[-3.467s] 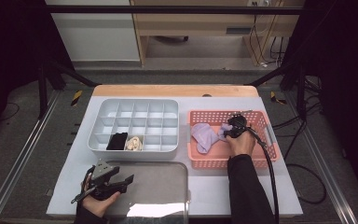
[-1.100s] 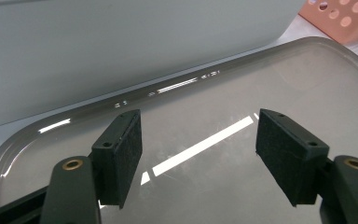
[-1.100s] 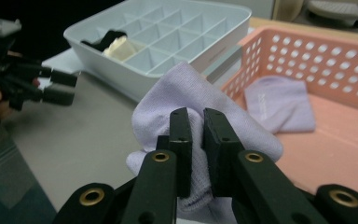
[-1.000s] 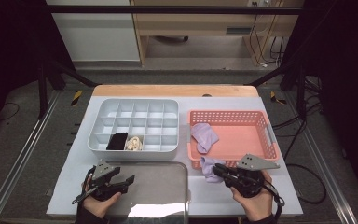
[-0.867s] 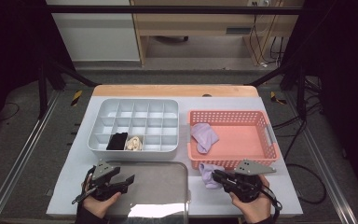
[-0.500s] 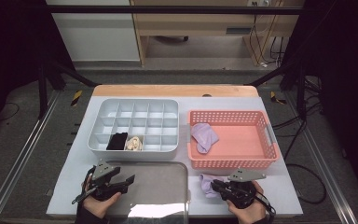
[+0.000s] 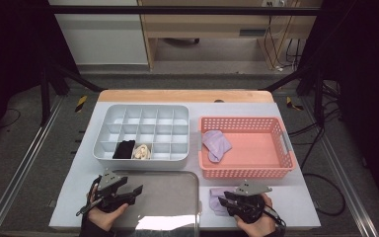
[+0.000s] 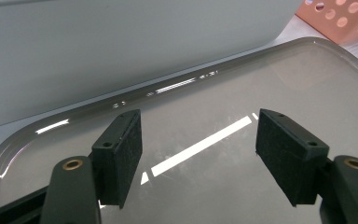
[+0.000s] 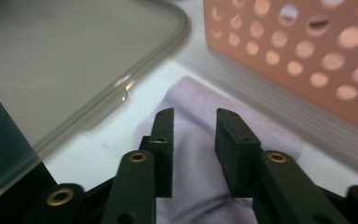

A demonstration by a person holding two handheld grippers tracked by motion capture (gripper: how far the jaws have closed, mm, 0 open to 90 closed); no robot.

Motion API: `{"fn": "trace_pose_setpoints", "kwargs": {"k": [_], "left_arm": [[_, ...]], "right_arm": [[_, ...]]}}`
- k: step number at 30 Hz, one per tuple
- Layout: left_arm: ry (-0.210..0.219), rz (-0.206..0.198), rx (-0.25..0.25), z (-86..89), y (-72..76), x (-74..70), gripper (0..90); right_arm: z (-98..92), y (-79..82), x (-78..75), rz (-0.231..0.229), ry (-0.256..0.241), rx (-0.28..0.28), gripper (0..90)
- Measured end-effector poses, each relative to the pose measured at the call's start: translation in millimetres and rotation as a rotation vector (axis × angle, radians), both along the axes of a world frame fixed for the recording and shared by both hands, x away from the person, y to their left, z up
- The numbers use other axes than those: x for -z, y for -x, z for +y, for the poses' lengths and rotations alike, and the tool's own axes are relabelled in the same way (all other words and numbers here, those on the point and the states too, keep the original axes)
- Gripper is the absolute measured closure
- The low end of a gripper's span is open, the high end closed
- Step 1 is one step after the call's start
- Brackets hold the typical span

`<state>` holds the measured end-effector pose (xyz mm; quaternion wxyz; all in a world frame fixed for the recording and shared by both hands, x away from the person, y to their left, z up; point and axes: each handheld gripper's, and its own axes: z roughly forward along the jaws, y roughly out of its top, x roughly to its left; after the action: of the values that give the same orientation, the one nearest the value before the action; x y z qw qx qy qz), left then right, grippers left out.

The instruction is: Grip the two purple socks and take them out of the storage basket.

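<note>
- The right gripper (image 9: pixel 193 135) stands part-open over the soft lilac folded cloth (image 9: pixel 223 140), gripping nothing firmly.
- The cloth lies directly under its jaws, stretching ahead towards the salmon perforated plastic basket (image 9: pixel 298 56).
- The left gripper (image 8: pixel 198 149), wide open and empty, is farther away.

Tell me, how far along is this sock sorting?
Early on. Two rolled items, one black and one cream, already sit in the divider box. In hand: the right gripper has a purple sock on the table between its fingers, beside the tray. Another purple sock waits in the pink basket. The left gripper is open over the tray.
</note>
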<state>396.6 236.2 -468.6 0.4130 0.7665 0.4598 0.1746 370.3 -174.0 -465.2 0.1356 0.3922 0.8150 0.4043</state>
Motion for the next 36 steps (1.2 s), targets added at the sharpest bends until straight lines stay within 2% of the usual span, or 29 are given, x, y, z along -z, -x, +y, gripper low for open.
{"fn": "trace_pose_setpoints", "kwargs": {"k": [6,13,23,36], "left_arm": [[-0.003,0.003,0.003,-2.1,0.1,0.4,30.9],[-0.003,0.002,-0.005,-0.4,-0.8,0.6,30.9],[-0.004,0.003,-0.008,0.8,-1.1,1.0,30.9],[-0.002,0.004,-0.008,1.8,-1.7,1.2,30.9]], "right_arm": [[-5.9,-0.2,-19.2,-0.057,-0.027,0.039,62.8],[-8.1,-12.3,-44.3,-0.112,-0.030,0.077,59.9],[-0.4,-51.5,-80.5,-0.161,-0.021,0.144,56.6],[10.1,-101.4,-101.4,-0.179,-0.018,0.219,53.6]]}}
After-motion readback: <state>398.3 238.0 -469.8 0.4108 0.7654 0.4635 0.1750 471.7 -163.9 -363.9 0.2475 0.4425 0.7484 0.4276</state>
